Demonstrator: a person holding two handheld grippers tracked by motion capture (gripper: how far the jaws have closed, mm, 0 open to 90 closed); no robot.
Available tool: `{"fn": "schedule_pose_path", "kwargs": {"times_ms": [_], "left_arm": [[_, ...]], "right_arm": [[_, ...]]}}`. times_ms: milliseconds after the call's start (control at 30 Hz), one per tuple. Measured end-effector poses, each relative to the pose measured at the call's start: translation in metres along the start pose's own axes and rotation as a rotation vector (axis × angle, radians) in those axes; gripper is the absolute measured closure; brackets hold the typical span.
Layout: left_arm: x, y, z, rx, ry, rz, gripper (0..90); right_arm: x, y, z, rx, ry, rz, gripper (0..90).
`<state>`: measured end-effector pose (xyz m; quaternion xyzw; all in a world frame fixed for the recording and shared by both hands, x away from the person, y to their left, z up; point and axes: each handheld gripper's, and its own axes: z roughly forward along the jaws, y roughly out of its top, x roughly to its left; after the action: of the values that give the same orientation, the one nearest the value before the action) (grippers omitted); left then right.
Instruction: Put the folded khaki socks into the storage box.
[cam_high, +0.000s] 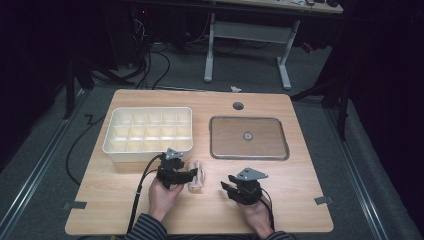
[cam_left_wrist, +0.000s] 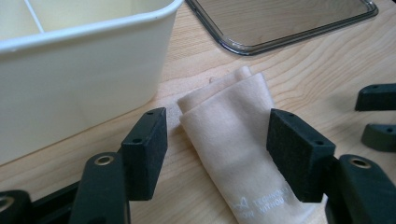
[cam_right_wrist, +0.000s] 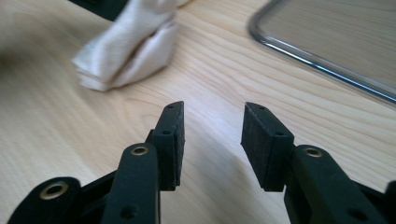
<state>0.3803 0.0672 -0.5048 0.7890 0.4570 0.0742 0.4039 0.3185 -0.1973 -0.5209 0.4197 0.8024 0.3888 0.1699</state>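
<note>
Jaws of both the left gripper (cam_left_wrist: 217, 149) and right gripper (cam_right_wrist: 212, 140) stand spread, the left straddling a folded beige cloth (cam_left_wrist: 233, 140) whose long axis runs toward upper left on the wooden table (cam_high: 300, 190).

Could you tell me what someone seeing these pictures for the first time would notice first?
Probably the folded beige cloth near the table's front edge, lying between the open jaws of the left gripper. The right gripper sits beside it, open and empty. Behind stand a cream divided bin on the left and a clear tray on the right.

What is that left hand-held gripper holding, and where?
Nothing is gripped. The left hand-held gripper straddles the folded beige cloth on the table, jaws apart on either side. The right hand-held gripper is open and empty.
</note>
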Motion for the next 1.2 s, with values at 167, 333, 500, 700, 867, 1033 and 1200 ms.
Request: {"fn": "schedule_pose_path", "kwargs": {"times_ms": [167, 333, 500, 700, 867, 1033, 1200], "left_arm": [[0.000, 0.000, 0.009, 0.027, 0.007, 0.015, 41.8], [-0.001, -0.001, 0.014, 0.031, -0.005, 0.030, 44.8], [0.000, -0.002, 0.017, 0.055, -0.016, 0.013, 44.4], [-0.001, -0.003, 0.020, 0.064, -0.042, 0.017, 46.5], [-0.001, -0.004, 0.020, 0.062, -0.073, 0.028, 56.1], [-0.002, -0.004, 0.018, 0.057, -0.088, 0.047, 64.3], [0.000, -0.004, 0.016, 0.068, -0.105, 0.062, 69.2]], "right_arm": [[-0.018, -0.008, -0.009, -0.005, -0.056, 0.031, 57.1], [-0.033, -0.017, -0.016, 0.000, -0.101, 0.072, 54.9], [-0.048, -0.026, -0.022, 0.006, -0.150, 0.111, 53.6], [-0.065, -0.031, -0.027, 0.031, -0.201, 0.134, 50.5], [-0.072, -0.032, -0.029, 0.036, -0.233, 0.143, 47.3], [-0.071, -0.031, -0.028, 0.042, -0.255, 0.146, 43.9], [-0.070, -0.030, -0.026, 0.049, -0.265, 0.137, 41.9]]}}
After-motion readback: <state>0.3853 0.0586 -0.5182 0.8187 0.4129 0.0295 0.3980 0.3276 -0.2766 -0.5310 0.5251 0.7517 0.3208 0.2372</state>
